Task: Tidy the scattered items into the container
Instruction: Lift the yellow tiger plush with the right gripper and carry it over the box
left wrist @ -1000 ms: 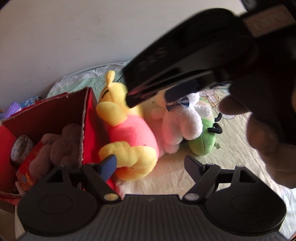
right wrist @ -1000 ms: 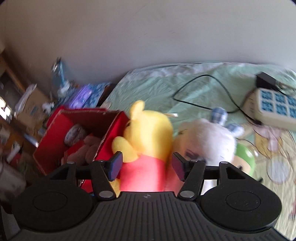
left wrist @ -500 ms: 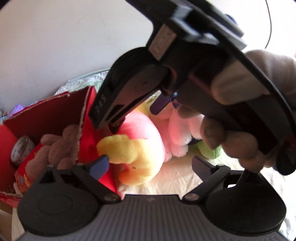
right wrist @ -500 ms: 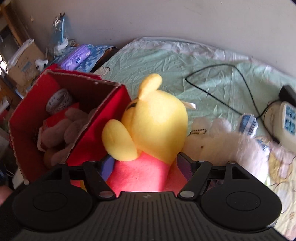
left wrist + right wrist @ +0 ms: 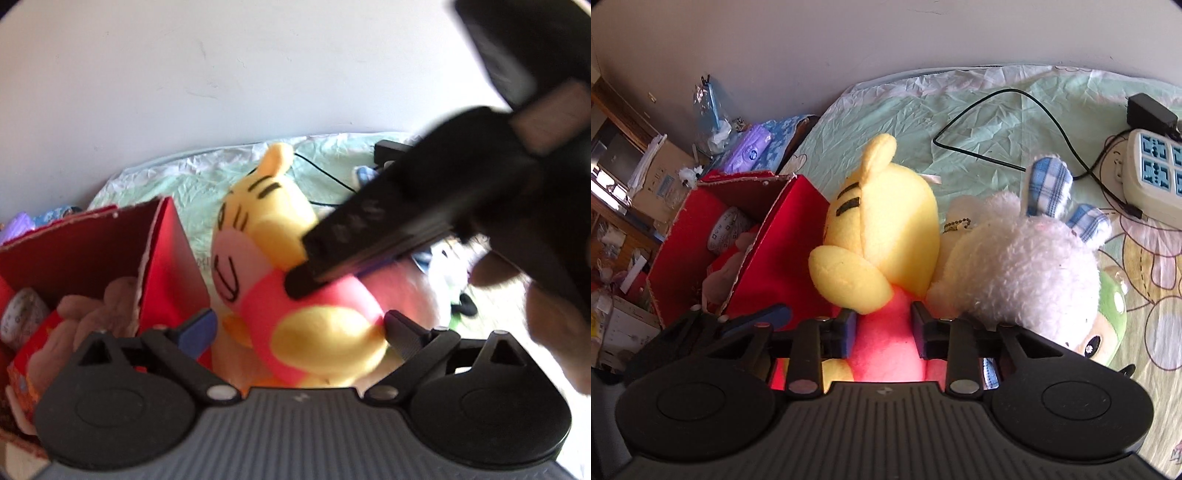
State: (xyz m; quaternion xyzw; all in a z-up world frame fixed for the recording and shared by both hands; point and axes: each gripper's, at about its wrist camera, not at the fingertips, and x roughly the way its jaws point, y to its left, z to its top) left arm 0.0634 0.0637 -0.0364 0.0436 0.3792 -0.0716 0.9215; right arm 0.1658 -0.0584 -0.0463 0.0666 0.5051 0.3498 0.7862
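Note:
A yellow bear plush in a red shirt lies against the outer wall of the red cardboard box. My right gripper is closing, its jaws pinching the bear's red shirt from both sides. In the left wrist view its fingers come in from the upper right onto the bear. My left gripper stands wide open around the bear's lower body, and its left pad is clear of the plush. The box holds a brown plush and other items.
A white rabbit plush with blue checked ears leans on the bear's right side, and a green plush lies behind it. A power strip and a black cable lie on the green bedsheet. Cluttered shelves stand beyond the box.
The right jaws have gone from wide to narrow on the bear's shirt. The left gripper has moved in, so the bear's body sits between its fingers. The bear's face now shows.

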